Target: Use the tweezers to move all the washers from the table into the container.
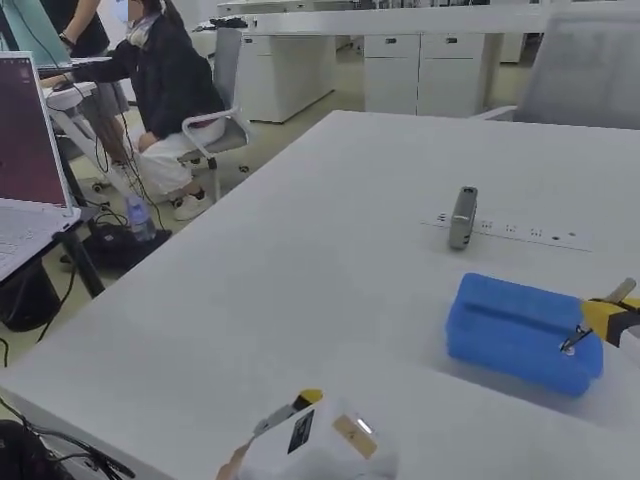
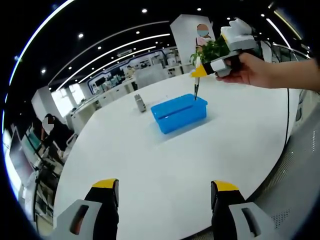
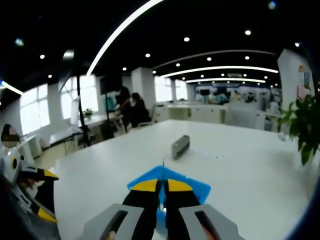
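Blue container [image 1: 520, 330]: rectangular, open at the top, resting on the white table [image 1: 300, 300], towards the right in the head view. Right gripper [image 3: 161, 186]: jaws closed on the tweezers [image 2: 196, 91], the yellow jaw tips almost meeting, with only the tweezers' thin shaft between them. Tweezers orientation: points directed down at the container. In the left gripper view they hang close to upright, with the tips at the rim of the container's far right corner. Whether the tips hold a washer cannot be told, because they are too small in every view. A hand [image 2: 252, 70] carries the right gripper above that end of the container. Left gripper [image 2: 165, 186]: jaws wide apart with nothing between them, held low over the near part of the table and well apart from the container. Grey oblong device [image 1: 462, 217]: lying on the table beyond the container and apart from it. Surroundings: a seated person [image 1: 165, 85] at a desk to the left, a laptop [image 1: 25, 160] at the left edge of the head view, and a green plant [image 3: 304, 127] at the right of the right gripper view.
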